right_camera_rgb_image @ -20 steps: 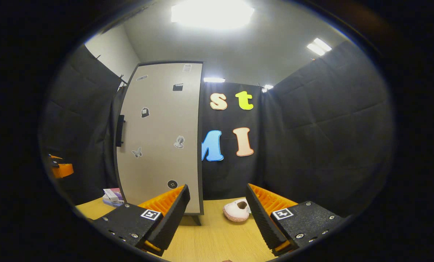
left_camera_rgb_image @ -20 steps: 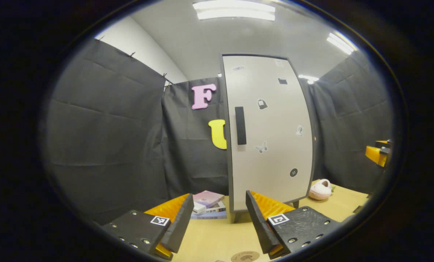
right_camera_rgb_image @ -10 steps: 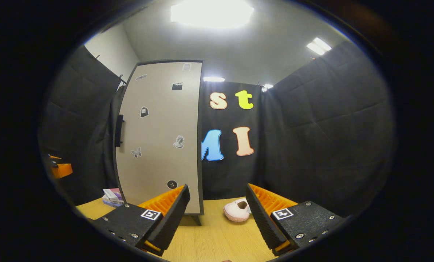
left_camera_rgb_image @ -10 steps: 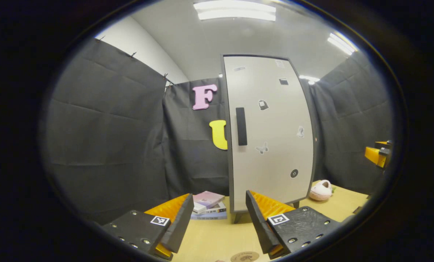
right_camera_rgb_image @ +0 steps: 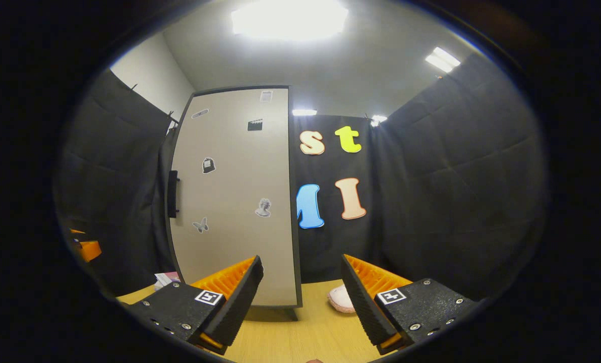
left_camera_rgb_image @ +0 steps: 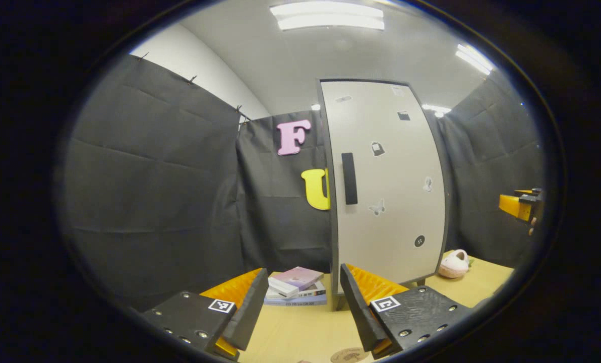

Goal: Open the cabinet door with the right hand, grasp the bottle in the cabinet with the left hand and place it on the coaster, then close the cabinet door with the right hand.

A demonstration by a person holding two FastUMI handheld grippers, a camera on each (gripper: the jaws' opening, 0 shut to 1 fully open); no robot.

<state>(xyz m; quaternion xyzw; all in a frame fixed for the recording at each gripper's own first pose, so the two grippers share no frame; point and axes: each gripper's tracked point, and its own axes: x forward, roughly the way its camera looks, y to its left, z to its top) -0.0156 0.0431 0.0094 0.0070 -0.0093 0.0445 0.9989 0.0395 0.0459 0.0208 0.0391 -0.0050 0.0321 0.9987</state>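
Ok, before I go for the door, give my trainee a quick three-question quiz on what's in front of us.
1. True or false: the cabinet door is closed.
2. On which edge of the door, in the left gripper view, is the handle: left or right?
3. What lies on the table by the cabinet's left foot? A) stack of books B) mug C) plate

Key: 1 true. 2 left. 3 A. Both the left gripper and the right gripper are open and empty.
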